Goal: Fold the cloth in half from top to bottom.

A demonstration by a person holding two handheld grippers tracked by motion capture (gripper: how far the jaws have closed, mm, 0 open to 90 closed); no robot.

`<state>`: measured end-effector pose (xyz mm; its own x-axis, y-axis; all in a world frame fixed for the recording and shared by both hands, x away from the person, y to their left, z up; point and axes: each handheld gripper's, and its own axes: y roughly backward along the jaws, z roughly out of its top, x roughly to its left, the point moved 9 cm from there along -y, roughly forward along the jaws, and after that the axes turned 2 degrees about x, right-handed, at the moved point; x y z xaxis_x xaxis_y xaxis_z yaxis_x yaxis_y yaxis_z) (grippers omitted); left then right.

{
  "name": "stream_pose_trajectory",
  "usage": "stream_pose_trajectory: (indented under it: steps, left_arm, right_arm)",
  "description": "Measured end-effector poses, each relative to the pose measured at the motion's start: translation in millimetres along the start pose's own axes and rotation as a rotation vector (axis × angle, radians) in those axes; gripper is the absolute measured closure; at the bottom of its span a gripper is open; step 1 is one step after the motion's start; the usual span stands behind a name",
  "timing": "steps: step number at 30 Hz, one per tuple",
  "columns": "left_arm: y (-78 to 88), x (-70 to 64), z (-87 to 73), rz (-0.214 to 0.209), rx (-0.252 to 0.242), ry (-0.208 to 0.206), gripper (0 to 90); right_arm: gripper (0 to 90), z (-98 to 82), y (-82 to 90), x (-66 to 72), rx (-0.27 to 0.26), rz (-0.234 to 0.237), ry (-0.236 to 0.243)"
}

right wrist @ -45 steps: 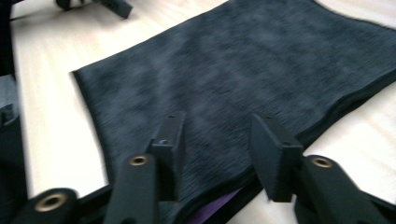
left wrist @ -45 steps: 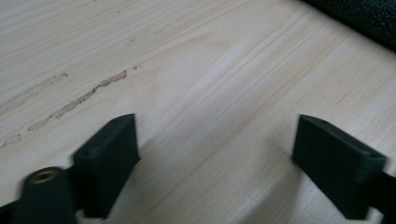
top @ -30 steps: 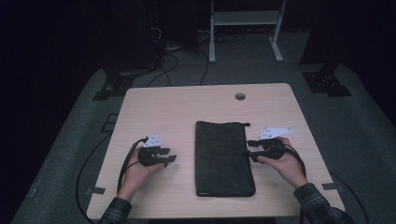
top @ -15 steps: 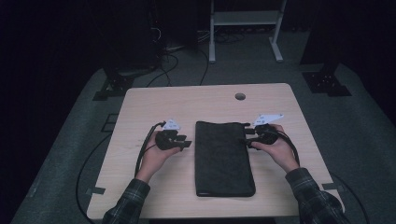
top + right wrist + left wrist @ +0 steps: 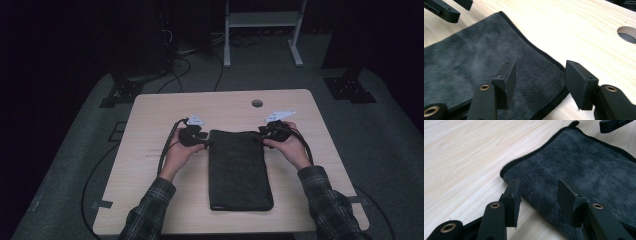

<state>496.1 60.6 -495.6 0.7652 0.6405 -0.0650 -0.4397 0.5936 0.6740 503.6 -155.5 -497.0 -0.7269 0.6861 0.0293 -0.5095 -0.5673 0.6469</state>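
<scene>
Desk (image 5: 150, 120): light wood, with rounded corners and a small round hole (image 5: 257, 103) near the far edge.
Floor (image 5: 390, 135): grey carpet all around the desk.
Tape (image 5: 102, 204): a small dark strip stuck on the floor at the near left.
Stand (image 5: 260, 20): a white metal frame with two legs, behind the desk.
Cables (image 5: 185, 65): black wires lying on the floor at the back.
Black feet (image 5: 349, 89): flat dark bases on the floor, left and right of the desk.
Light: bright on the desk, very dark at the back of the room.
</scene>
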Motion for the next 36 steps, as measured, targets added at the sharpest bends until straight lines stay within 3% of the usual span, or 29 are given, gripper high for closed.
stream_pose_trajectory:
  steps: [8, 11, 13, 18, 24, 27, 28, 31, 32, 36]
  left_arm:
    - [-18.7, 14.9, 8.9, 0.032, 0.014, 0.020, 50.7]
    - [-24.7, 18.1, 8.1, 0.048, 0.036, 0.013, 50.4]
    - [-33.4, 24.2, 4.0, 0.081, 0.069, -0.003, 50.5]
    - [-42.9, 29.9, -4.7, 0.074, 0.098, 0.010, 50.2]
    - [-45.6, 30.8, -6.9, 0.053, 0.097, 0.012, 50.5]
    - [-46.0, 30.1, -6.9, 0.034, 0.095, 0.004, 55.4]
    - [-46.0, 28.3, -6.6, 0.024, 0.098, -0.006, 58.5]
    - [-45.7, 25.7, -6.6, 0.012, 0.103, -0.004, 69.0]
    - [-45.9, 22.6, -6.3, -0.003, 0.102, 0.006, 74.3]
    - [-46.0, 19.6, -5.2, 0.008, 0.120, 0.024, 82.4]
  right_arm:
    - [42.0, -1.0, -20.4, -16.3, 0.017, -0.028, -0.027]
    - [41.9, -3.0, -27.8, -19.7, 0.020, -0.032, -0.038]
    - [40.7, -8.0, -32.9, -21.4, 0.037, -0.030, -0.045]
    - [36.2, -16.7, -41.2, -25.8, 0.050, -0.019, -0.059]
    - [36.3, -19.8, -43.2, -24.9, 0.044, -0.008, -0.050]
    - [40.7, -19.7, -43.1, -23.9, 0.044, -0.008, -0.038]
    - [48.7, -19.3, -42.5, -20.7, 0.046, 0.007, -0.032]
    - [56.4, -19.2, -41.8, -18.0, 0.051, 0.023, -0.029]
    - [64.3, -18.7, -41.9, -15.6, 0.051, 0.032, -0.040]
    - [78.0, -18.2, -42.0, -10.9, 0.062, 0.064, -0.066]
